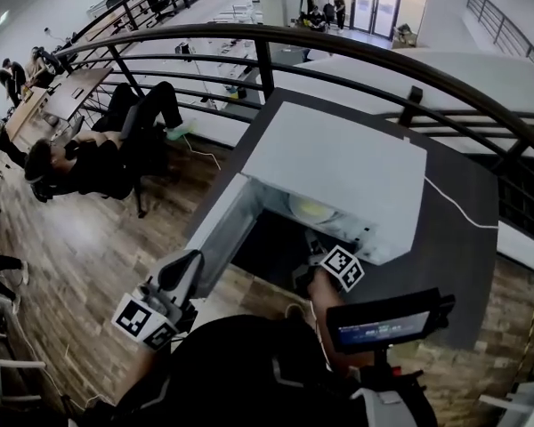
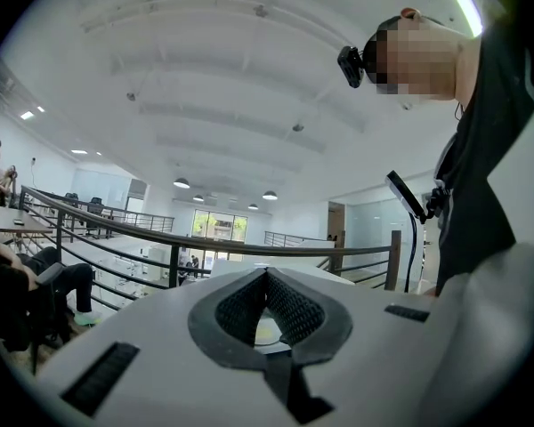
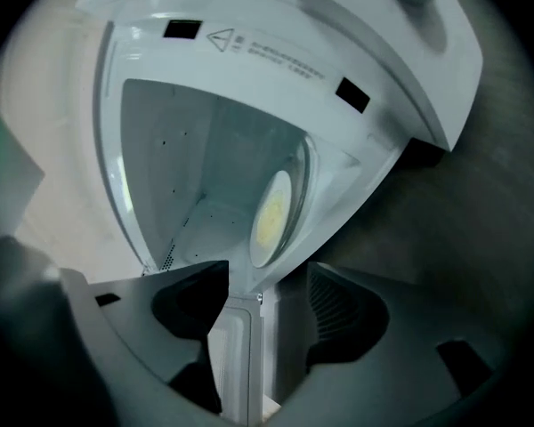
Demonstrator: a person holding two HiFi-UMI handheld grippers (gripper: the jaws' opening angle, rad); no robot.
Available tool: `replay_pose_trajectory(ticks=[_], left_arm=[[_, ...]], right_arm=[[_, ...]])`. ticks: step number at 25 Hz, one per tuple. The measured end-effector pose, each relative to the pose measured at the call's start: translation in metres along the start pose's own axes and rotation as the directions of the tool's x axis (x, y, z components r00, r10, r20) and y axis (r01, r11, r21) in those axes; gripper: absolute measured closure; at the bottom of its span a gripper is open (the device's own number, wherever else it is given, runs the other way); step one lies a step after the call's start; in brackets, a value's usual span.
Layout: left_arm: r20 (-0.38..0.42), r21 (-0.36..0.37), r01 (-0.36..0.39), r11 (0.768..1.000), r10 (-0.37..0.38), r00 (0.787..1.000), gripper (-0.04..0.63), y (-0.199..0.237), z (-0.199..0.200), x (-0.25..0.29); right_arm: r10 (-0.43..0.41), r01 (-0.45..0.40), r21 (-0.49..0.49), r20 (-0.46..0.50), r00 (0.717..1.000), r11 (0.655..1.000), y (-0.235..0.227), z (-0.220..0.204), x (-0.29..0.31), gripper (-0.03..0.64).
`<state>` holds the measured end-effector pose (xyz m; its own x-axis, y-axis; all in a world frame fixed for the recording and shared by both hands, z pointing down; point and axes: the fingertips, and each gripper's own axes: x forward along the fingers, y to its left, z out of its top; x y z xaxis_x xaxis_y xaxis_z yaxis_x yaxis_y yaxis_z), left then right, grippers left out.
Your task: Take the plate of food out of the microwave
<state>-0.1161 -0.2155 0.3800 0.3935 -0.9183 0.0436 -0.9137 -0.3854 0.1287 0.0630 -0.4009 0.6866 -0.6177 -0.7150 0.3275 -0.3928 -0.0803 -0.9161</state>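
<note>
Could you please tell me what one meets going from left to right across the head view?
Seated person in black clothes → grey left tongs with marker cube → round pale plate of food inside the white microwave → black rectangular device with lit screen.

Left tongs [image 2: 267, 274] tip to tip, empty, against a dark railing [image 2: 205, 243] and white ceiling [image 2: 205, 78]

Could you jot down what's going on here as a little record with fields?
Microwave: white, on dark table, door open
Plate of food: inside the microwave, not yet out
Right gripper: jaws apart, by the door's edge, holding nothing
Left gripper: jaws together, empty, left of the door
</note>
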Motion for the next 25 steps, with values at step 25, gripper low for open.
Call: replay_pose_trajectory(ticks=[25], left_arm=[[-0.066,0.014,-0.121,0.993,0.122,0.990,0.591,-0.020,-0.006,0.005]], right_arm=[[-0.008,0.000,0.279,0.028,1.000,0.960,-0.028,0.025,0.048,0.336]])
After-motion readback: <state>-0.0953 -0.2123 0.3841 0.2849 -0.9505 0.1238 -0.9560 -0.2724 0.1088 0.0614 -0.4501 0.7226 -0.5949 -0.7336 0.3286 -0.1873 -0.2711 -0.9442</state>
